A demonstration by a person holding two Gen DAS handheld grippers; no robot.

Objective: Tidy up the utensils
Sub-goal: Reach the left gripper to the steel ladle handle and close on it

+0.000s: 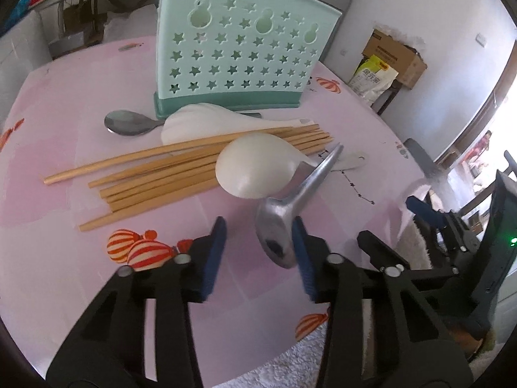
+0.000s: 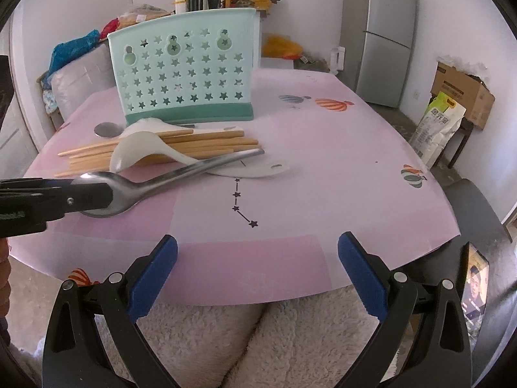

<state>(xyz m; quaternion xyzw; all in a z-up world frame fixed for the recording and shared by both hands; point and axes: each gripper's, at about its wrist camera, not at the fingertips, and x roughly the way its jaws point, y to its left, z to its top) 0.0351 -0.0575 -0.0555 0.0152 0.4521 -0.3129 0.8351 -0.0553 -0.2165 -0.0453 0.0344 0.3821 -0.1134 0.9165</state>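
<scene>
- My left hand-held gripper (image 1: 258,242) stands about half open around the bowl of a metal spoon (image 1: 278,236). One blue pad touches the right edge of the bowl; the other pad stands apart from it, so I judge that the grip is not yet firm.
- From the right wrist view, this spoon has its bowl low near the desk (image 2: 323,194) and its handle lies up across the other utensils, toward 2 o'clock.
- My right hand-held gripper (image 2: 257,271) is wide open and holds nothing. It hangs over the near edge of the desk, above a white fluffy cloth.
- At 12 o'clock from the held spoon lies a white plastic spoon (image 1: 255,168), on top of a bundle of wooden chopsticks (image 1: 155,174).
- Behind them is a second white spoon (image 1: 206,123), and at 11 o'clock a second metal spoon (image 1: 129,123), both just before the holder.
- The green utensil holder (image 1: 239,55) stands upright at the far side, at 12 o'clock. Through its star holes I see nothing inside, but I cannot see the top opening.
- My judgement: the task is at the very beginning. No utensil is sorted yet; the first spoon is only being taken. All four spoons and all chopsticks are left to do.
</scene>
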